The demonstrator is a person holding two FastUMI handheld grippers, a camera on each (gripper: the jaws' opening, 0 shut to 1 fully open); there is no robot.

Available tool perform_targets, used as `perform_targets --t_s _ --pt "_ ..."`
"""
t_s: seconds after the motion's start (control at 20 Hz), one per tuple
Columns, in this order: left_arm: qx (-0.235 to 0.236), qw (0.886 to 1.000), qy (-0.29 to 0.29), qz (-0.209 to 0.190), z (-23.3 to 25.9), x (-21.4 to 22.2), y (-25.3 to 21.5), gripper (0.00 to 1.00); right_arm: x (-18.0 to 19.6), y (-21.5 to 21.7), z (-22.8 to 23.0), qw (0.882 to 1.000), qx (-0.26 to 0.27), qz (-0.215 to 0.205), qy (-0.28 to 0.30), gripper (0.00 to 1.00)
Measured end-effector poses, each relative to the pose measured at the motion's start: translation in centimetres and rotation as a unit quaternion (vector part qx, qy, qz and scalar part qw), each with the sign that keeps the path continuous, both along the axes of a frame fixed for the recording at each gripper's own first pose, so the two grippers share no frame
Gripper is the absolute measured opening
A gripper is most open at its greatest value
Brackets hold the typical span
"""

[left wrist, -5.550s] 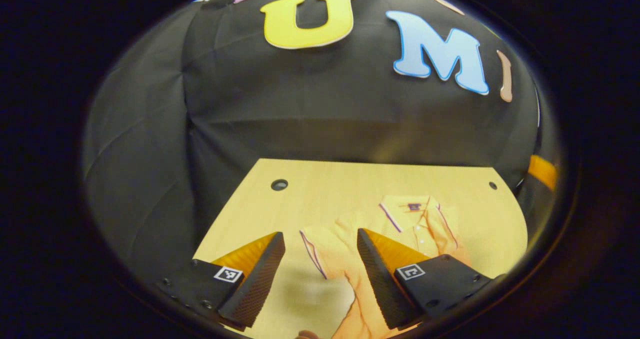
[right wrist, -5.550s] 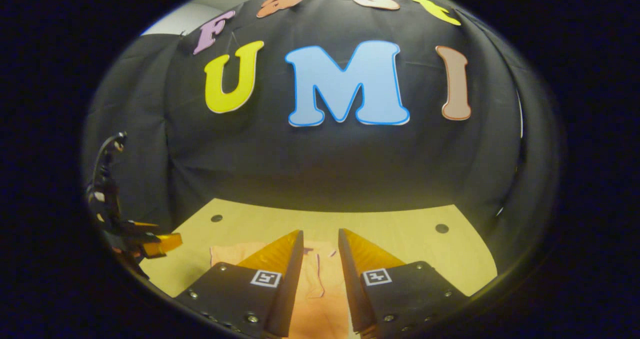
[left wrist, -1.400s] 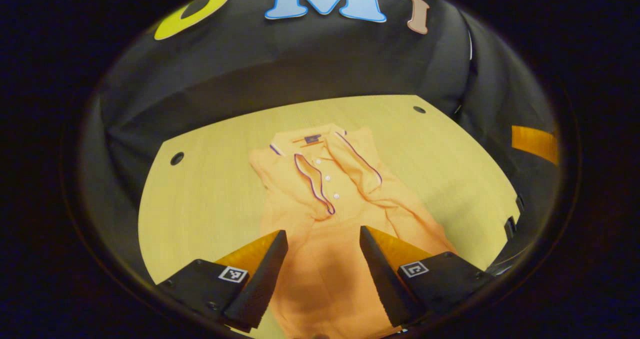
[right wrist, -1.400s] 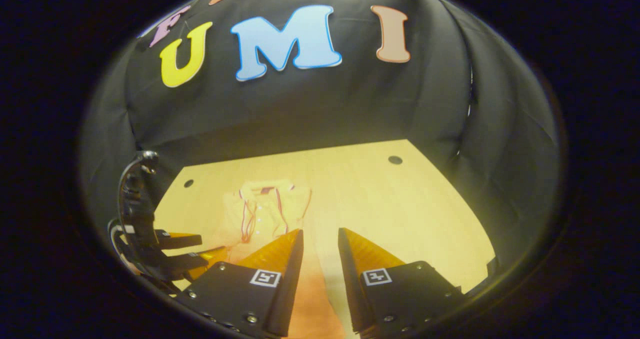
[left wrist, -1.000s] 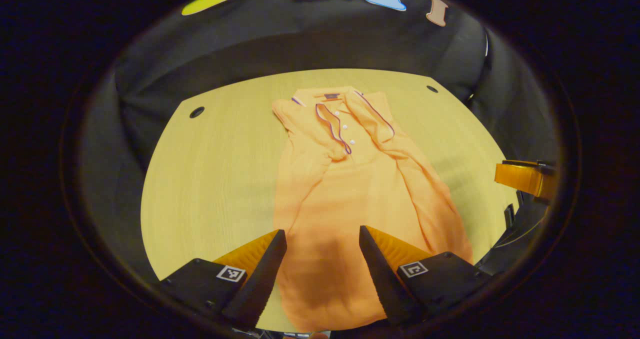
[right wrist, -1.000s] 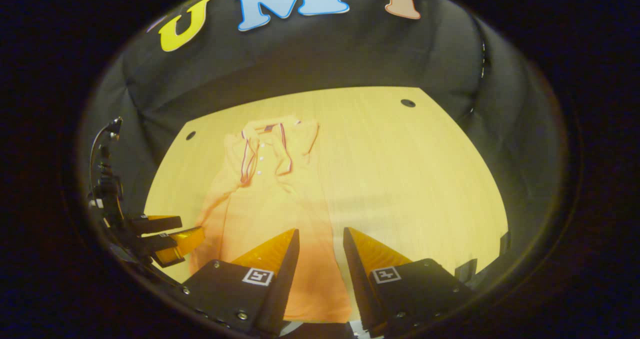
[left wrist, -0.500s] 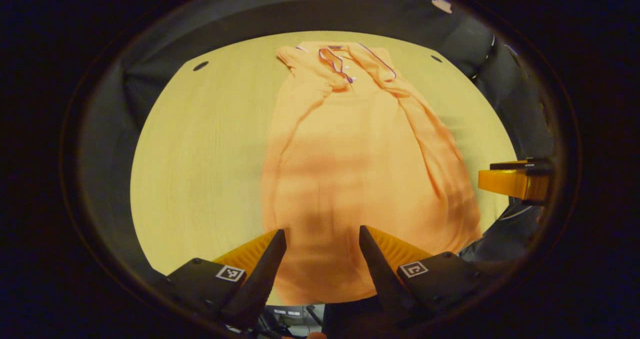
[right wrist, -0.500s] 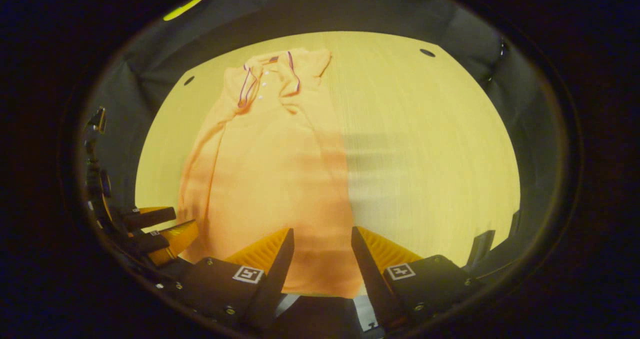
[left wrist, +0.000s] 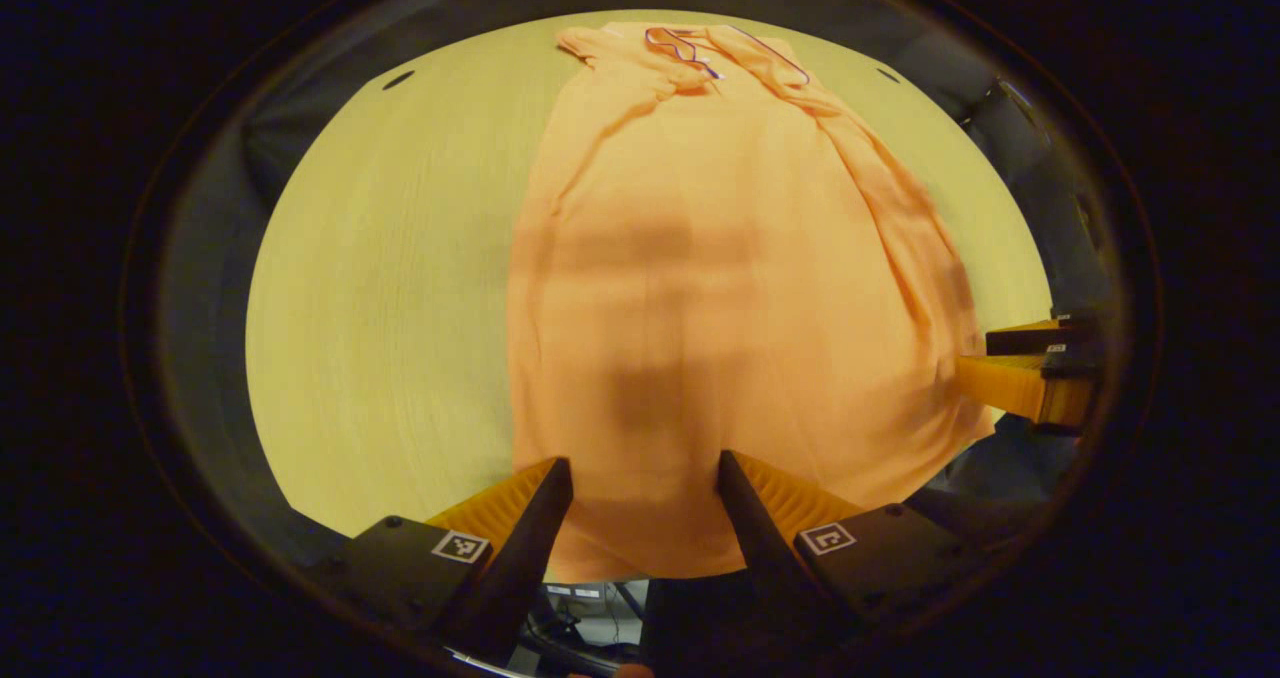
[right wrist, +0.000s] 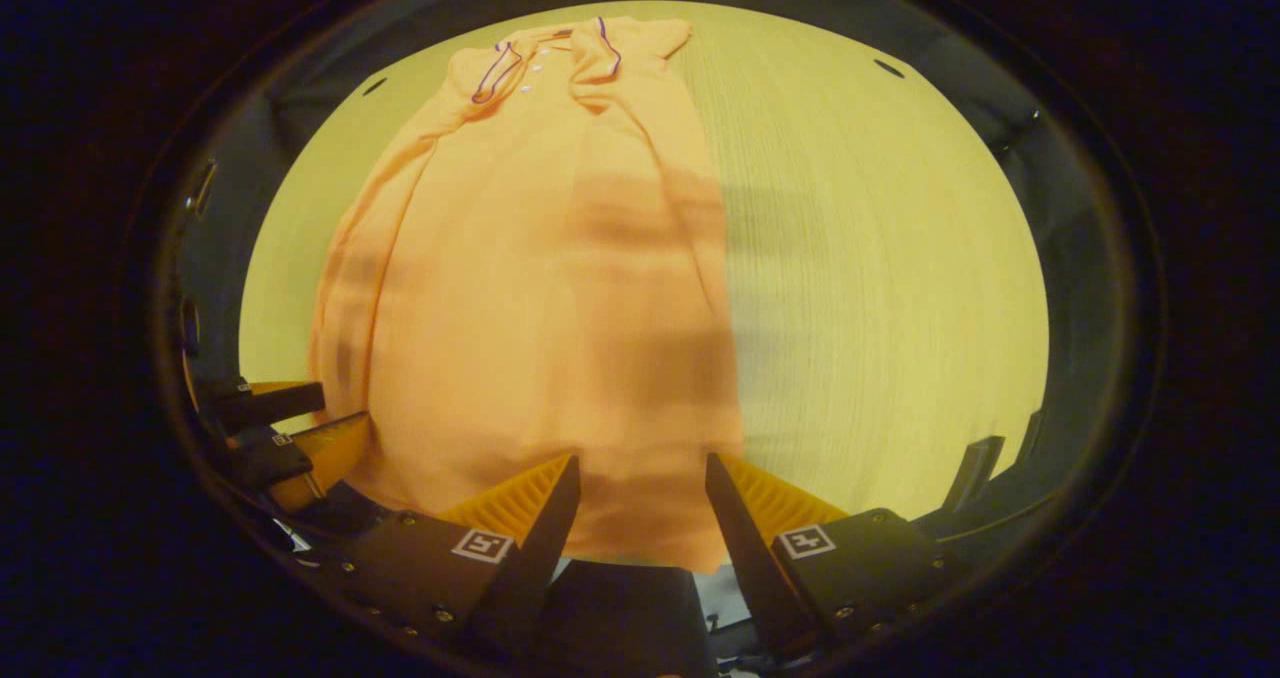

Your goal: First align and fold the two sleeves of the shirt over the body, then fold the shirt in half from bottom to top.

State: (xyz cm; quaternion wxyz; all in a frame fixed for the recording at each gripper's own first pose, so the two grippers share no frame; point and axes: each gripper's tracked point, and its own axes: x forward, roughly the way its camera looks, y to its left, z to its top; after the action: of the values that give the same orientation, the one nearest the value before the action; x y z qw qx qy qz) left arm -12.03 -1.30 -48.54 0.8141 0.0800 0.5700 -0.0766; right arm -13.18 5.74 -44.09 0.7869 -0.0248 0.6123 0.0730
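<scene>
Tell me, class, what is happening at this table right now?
A person holds two grippers over an orange shirt lying flat on a wooden table. Both sleeves are already folded over the body. The left gripper and the right gripper hover open at the shirt's bottom hem, gripping nothing; the bottom-to-top fold is not yet done.

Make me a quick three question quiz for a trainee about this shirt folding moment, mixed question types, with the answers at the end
1. True or false: both sleeves of the shirt are already folded in over its body.
2. Multiple choice: where is the left gripper relative to the shirt? A) at the collar B) over the bottom hem C) off on the bare table
3. Short answer: is the right gripper open or shut, and is it holding anything?

Key
1. True. The sleeves lie folded in by the collar.
2. B. Its open fingers frame the hem at the near table edge.
3. Open, holding nothing; the hem lies between its spread fingers.
</scene>
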Motion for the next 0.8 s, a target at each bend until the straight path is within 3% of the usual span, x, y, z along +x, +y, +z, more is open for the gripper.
perform_targets --t_s 0.1,0.2,0.7,0.8 --pt "0.007 1.000 0.004 -0.006 0.0 0.3 -0.1 1.00 -0.4 -0.2 -0.7 1.000 -0.010 0.003 0.009 0.81" --pt "0.011 1.000 0.012 -0.006 -0.1 0.3 -0.3 0.97 -0.9 -0.4 -1.5 1.000 -0.018 0.005 0.020 0.77" --pt "0.014 0.999 0.031 0.002 -0.2 0.5 -0.3 0.99 -0.6 -0.3 -1.7 0.998 -0.035 -0.005 0.059 0.84" --pt "0.007 1.000 0.027 0.012 -0.1 1.2 -0.6 0.89 -0.5 -0.3 -1.7 0.998 -0.036 -0.002 0.057 0.83"
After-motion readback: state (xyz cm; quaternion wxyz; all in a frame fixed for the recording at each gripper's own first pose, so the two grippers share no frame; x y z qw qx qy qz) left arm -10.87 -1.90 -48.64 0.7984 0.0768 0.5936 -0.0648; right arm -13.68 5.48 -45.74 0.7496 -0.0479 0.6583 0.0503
